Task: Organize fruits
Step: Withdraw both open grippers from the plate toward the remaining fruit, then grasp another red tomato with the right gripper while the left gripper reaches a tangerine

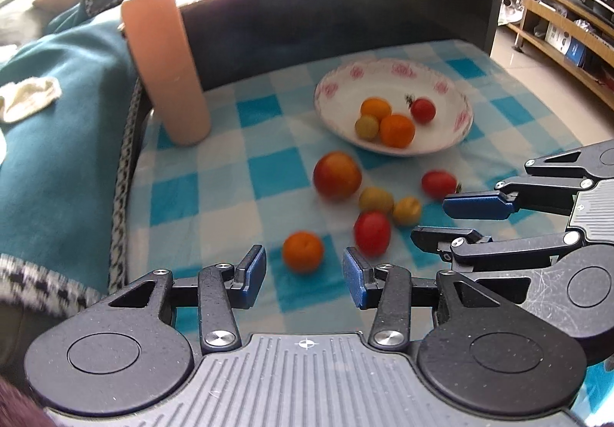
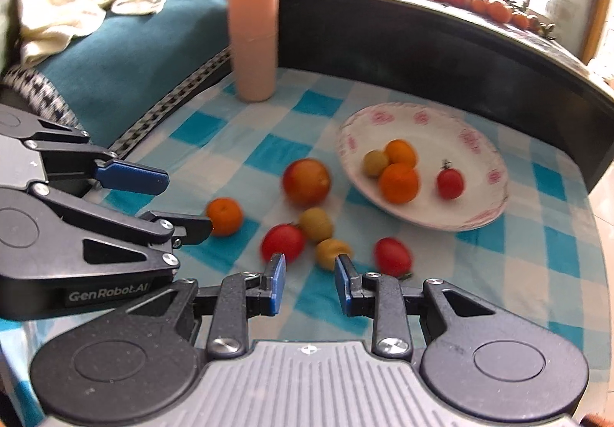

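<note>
On the blue-and-white checked cloth (image 1: 215, 196) six fruits lie loose in front of a white plate with pink flowers (image 1: 453, 127); the plate already holds two small oranges, a greenish fruit and a cherry tomato (image 1: 423, 110), so it reads as the collecting place, and the sorting looks partly done. Both grippers hang low over the loose cluster, each with its jaws well apart and nothing between them, which suits an approach rather than a carry; the left gripper (image 1: 304, 275) sits just short of a small orange (image 1: 302, 251), which lies in line with its gap and looks the likely pick; the right gripper (image 2: 310, 283) faces a yellowish fruit (image 2: 333, 253), with a red tomato (image 2: 283, 242) just to one side and another red tomato (image 2: 392, 255) to the other.

A large peach-like fruit (image 1: 337, 175), blurred, lies between cluster and plate, beside a second yellowish fruit (image 1: 375, 199); both sit on the path to the plate and may need lifting over. The two grippers are close together, so crowding is a risk; the round fruits could roll if nudged.

A tall salmon-coloured cylinder (image 1: 165, 66) stands at the cloth's back corner, clear of the work; a dark raised table edge (image 1: 345, 16) runs behind the plate; a teal blanket (image 1: 57, 143) with a pale crumpled cloth (image 1: 27, 98) lies to the left.
</note>
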Motion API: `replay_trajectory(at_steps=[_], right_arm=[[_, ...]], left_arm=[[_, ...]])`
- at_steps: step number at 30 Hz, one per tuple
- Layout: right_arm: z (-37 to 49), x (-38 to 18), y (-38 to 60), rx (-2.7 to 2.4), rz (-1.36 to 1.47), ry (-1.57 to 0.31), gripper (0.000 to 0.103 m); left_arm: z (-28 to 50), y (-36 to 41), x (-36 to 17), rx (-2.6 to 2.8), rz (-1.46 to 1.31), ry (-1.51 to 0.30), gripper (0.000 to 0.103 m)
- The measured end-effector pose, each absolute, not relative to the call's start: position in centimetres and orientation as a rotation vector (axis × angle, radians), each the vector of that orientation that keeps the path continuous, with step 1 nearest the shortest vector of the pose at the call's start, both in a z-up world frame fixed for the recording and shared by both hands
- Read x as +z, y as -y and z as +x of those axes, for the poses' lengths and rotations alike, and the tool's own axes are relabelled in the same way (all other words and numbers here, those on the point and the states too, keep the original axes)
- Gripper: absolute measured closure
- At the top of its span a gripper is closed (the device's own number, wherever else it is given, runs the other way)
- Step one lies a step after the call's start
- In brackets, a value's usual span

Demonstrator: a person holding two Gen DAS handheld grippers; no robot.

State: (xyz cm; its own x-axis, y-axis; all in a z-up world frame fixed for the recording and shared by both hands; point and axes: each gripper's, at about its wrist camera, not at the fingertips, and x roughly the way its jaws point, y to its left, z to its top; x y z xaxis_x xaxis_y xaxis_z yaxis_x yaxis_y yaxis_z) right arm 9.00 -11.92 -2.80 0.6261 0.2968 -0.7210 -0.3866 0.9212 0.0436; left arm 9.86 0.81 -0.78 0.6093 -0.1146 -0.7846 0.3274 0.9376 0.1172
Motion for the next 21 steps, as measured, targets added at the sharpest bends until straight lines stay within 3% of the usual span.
replay_trajectory(at_steps=[21], right_arm=[[10.6,-4.3,10.2,0.483,-0.059,-0.834,0.059]], left_arm=[[9.2,-3.6,-2.3,-0.312,0.248,-0.924,0.041]])
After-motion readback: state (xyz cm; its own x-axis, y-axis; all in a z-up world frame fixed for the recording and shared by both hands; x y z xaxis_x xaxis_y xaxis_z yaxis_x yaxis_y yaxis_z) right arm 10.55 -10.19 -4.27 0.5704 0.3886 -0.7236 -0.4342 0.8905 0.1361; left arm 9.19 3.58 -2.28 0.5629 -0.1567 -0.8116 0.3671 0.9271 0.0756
